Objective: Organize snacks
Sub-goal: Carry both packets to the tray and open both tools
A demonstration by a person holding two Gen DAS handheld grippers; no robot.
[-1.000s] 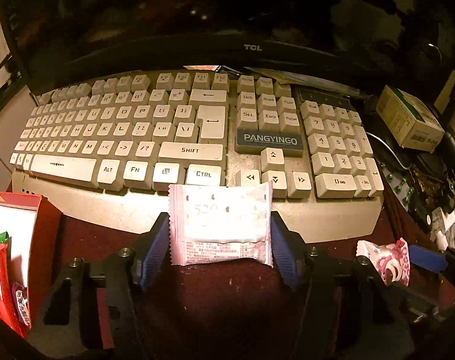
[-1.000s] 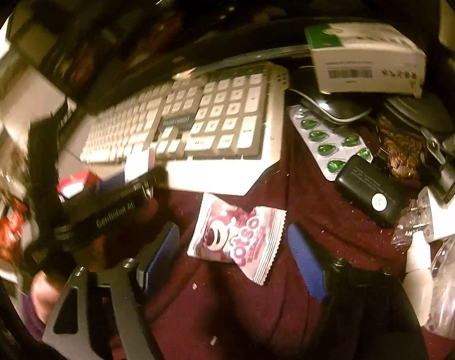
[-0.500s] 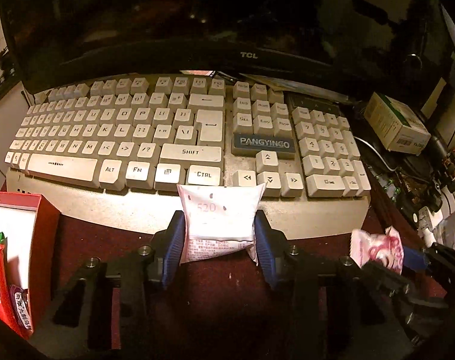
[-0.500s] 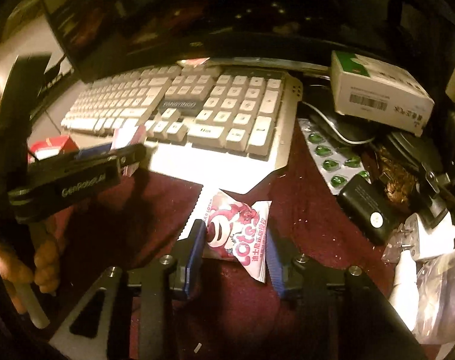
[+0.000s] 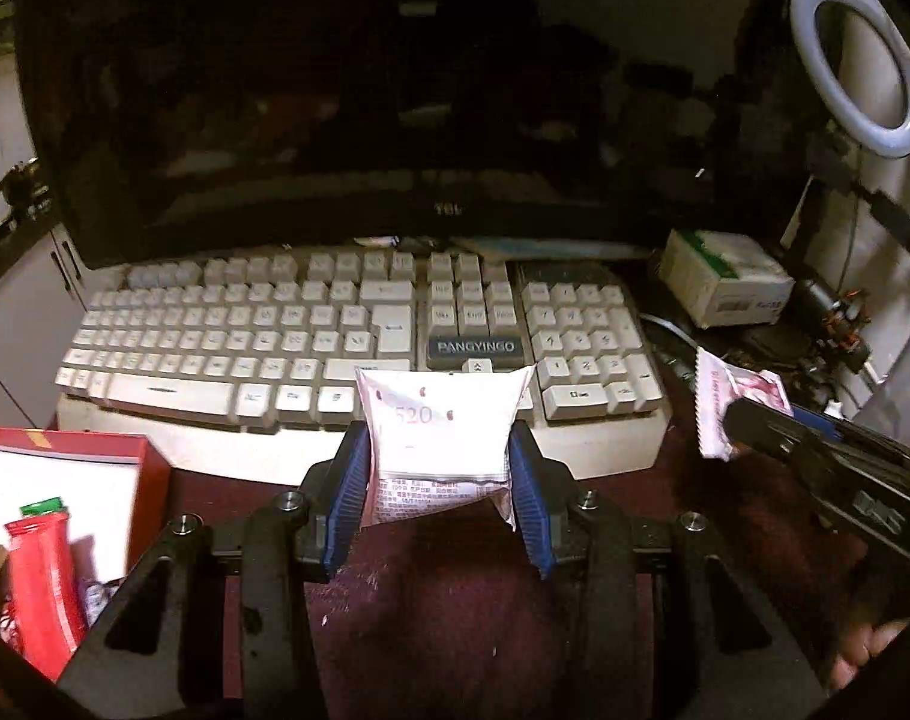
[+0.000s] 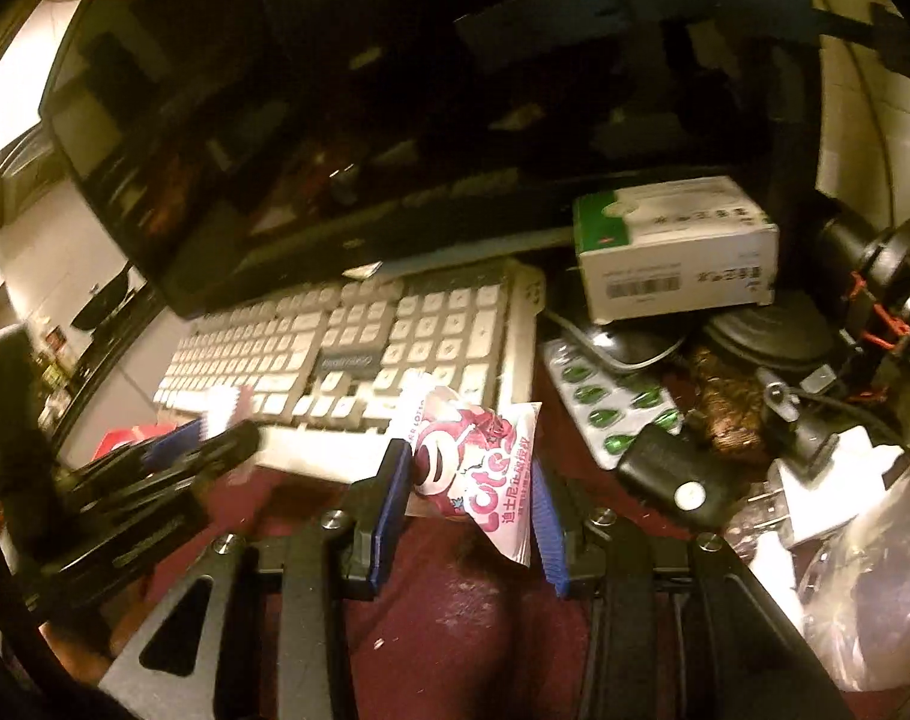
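My left gripper is shut on a white snack packet marked 520 and holds it lifted above the maroon cloth, in front of the keyboard. My right gripper is shut on a pink Lotso snack packet, also lifted off the cloth. That packet also shows in the left wrist view at the right, held by the right gripper. A red box with a white inside stands at the lower left and holds a red packet.
A dark monitor stands behind the keyboard. To the right lie a green-white carton, a blister pack of green pills, a black device, cables and plastic bags. A ring light stands at the far right.
Both grippers closed on their packets and lifted them off the cloth. The views rose and pulled back from the keyboard.
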